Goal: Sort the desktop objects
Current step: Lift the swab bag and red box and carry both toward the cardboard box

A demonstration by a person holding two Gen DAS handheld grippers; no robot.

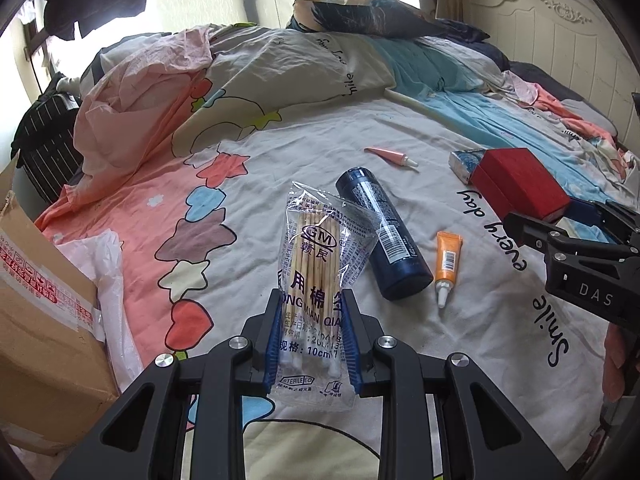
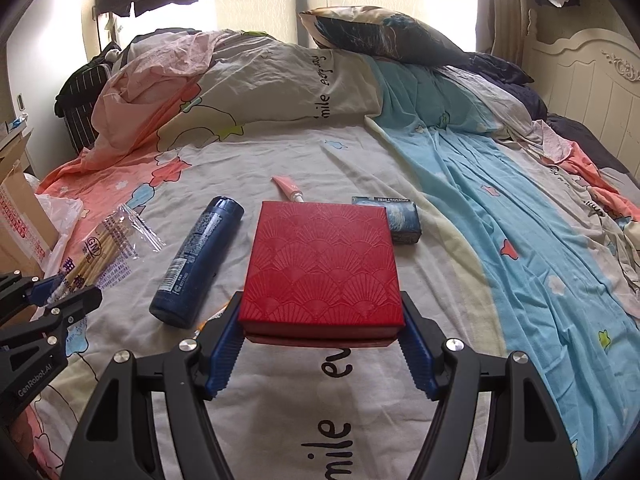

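My left gripper [image 1: 313, 300] is shut on a clear packet of cotton swabs [image 1: 320, 256], held up over the bedsheet; the same packet [image 2: 100, 256] shows at the left of the right wrist view. My right gripper [image 2: 320, 304] is shut on a flat red box [image 2: 320, 264], lifted off the sheet, and that red box [image 1: 520, 184] appears at the right of the left wrist view. On the sheet lie a dark blue bottle [image 1: 382, 234], an orange tube [image 1: 447, 262], a pink tube [image 1: 390, 156] and a small blue box [image 2: 402, 216].
A cardboard box [image 1: 44, 320] with a white plastic bag [image 1: 108, 276] stands at the bed's left edge. A crumpled duvet [image 2: 240, 80] and a dark pillow [image 2: 376, 36] fill the far side. A cream headboard [image 2: 592, 88] rises at the right.
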